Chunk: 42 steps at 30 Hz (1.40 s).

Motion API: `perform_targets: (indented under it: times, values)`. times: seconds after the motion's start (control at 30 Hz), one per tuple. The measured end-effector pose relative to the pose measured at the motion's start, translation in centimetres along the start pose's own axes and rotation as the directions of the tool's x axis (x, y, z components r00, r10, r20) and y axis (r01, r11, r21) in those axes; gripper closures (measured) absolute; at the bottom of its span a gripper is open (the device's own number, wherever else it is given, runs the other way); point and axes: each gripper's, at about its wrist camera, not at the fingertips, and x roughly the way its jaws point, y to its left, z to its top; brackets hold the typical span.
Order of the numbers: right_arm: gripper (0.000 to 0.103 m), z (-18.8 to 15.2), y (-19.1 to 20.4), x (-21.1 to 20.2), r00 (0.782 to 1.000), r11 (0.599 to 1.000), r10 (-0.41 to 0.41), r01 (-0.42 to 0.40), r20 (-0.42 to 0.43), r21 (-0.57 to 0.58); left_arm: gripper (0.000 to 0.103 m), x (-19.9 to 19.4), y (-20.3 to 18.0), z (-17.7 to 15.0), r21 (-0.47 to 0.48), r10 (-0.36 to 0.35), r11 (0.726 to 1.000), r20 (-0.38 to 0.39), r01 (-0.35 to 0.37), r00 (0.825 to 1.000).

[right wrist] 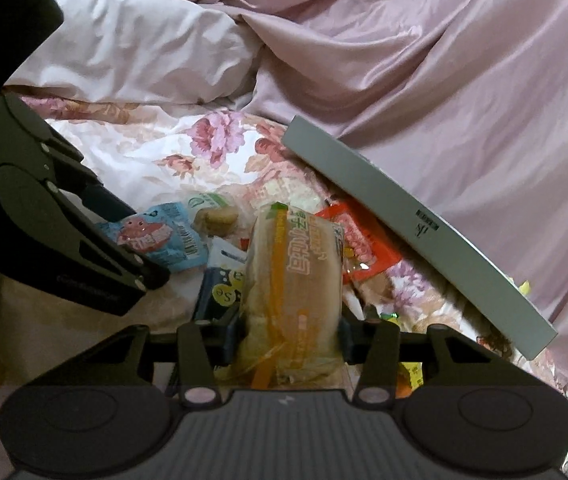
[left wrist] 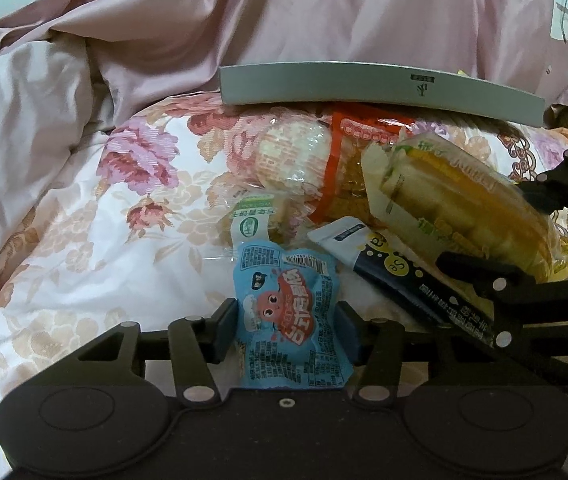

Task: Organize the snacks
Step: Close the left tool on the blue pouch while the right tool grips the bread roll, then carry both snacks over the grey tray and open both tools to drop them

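Note:
My left gripper [left wrist: 287,330] is shut on a small blue snack packet [left wrist: 289,316] with a red cartoon print, low in the left wrist view. The same blue packet [right wrist: 164,240] and the left gripper [right wrist: 132,240] show at the left of the right wrist view. My right gripper [right wrist: 289,334] is shut on a clear-wrapped bread pack [right wrist: 293,276] with an orange stripe. That bread pack [left wrist: 455,200] sits at the right in the left wrist view, with the right gripper [left wrist: 499,232] around it. A dark blue sachet [left wrist: 399,276] lies between them.
A flat grey box [left wrist: 379,88] lies behind the pile on the floral bedspread [left wrist: 104,240]. An orange-red wrapped snack [left wrist: 343,160] and a green-labelled biscuit pack [left wrist: 256,220] lie among the snacks. Rumpled pink bedding [right wrist: 443,80] rises behind.

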Motion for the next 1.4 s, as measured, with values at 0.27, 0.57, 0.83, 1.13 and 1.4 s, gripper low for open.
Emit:
perform_targets:
  times: [0.27, 0.57, 0.83, 1.13, 1.4]
  values:
    - [0.052, 0.2, -0.2, -1.2, 0.996, 0.999, -0.044, 0.045, 0.083, -0.006, 0.049, -1.2, 1.0, 0.3, -0.121, -0.001, 0.993, 0.060, 0.008, 0.998]
    - [0.052, 1.1, -2.2, -2.8, 0.976, 0.991, -0.130, 0.125, 0.172, 0.045, 0.049, -4.0, 0.1, 3.5, -0.199, 0.035, 0.980, 0.206, 0.006, 0.978]
    - [0.052, 2.8, -8.4, -1.5, 0.934, 0.963, -0.253, 0.216, 0.252, 0.164, 0.048, -3.9, -1.9, 9.6, -0.163, 0.030, 0.987, 0.267, 0.014, 0.963]
    - [0.052, 2.1, -17.0, 4.3, 0.913, 0.868, -0.358, 0.248, 0.197, 0.429, 0.048, 2.5, -4.0, 18.9, -0.184, 0.047, 0.983, 0.313, 0.012, 0.949]
    - [0.052, -0.2, -20.5, 8.1, 0.942, 0.806, -0.315, 0.200, 0.118, 0.557, 0.047, 9.5, -5.2, 21.9, -0.235, 0.059, 0.972, 0.266, 0.005, 0.962]
